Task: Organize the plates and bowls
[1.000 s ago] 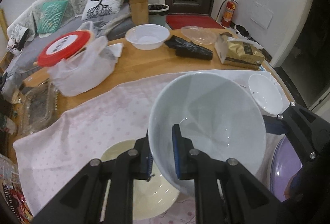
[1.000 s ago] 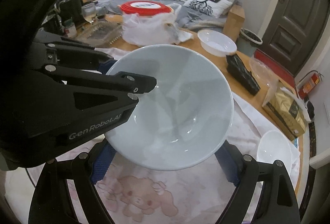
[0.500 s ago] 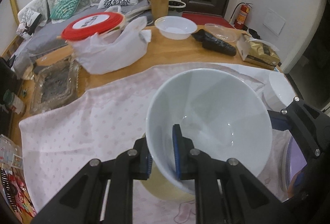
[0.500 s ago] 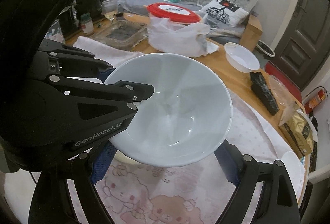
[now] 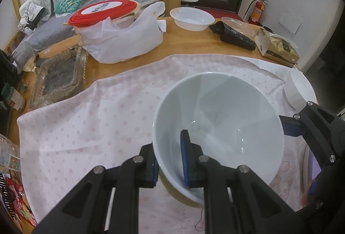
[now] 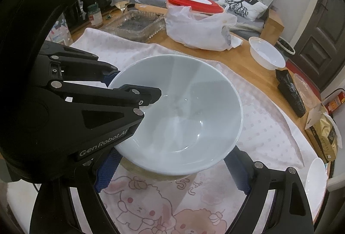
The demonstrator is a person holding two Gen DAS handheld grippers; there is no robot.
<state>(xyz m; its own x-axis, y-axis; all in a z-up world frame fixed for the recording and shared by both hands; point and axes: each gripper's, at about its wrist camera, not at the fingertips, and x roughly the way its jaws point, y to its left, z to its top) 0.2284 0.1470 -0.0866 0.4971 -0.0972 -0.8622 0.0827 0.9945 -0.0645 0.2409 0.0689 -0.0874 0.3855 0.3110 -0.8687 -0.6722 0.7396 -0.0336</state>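
Observation:
My left gripper (image 5: 171, 158) is shut on the near rim of a large white bowl (image 5: 217, 124), one pad inside and one outside. The bowl sits low over a cream plate (image 5: 172, 191) on the pink cloth, almost hiding it; contact cannot be told. In the right wrist view the white bowl (image 6: 179, 113) fills the middle, with the cream plate (image 6: 151, 173) showing under its near edge. My right gripper (image 6: 170, 171) is open, its fingers spread to either side of the bowl and plate. A small white bowl (image 5: 298, 89) stands at the right. A purple plate (image 5: 313, 163) shows behind the right gripper.
A pink dotted cloth (image 5: 86, 117) covers the near table. Further back stand a red-lidded container in a white bag (image 5: 120, 33), a glass tray (image 5: 58, 76), a white plastic bowl (image 5: 192, 18), a black bag (image 5: 235, 34) and a gold packet (image 5: 280, 48).
My left gripper has carried the white bowl down and over the cream plate, which is now nearly hidden beneath it. The right gripper stays open around them.

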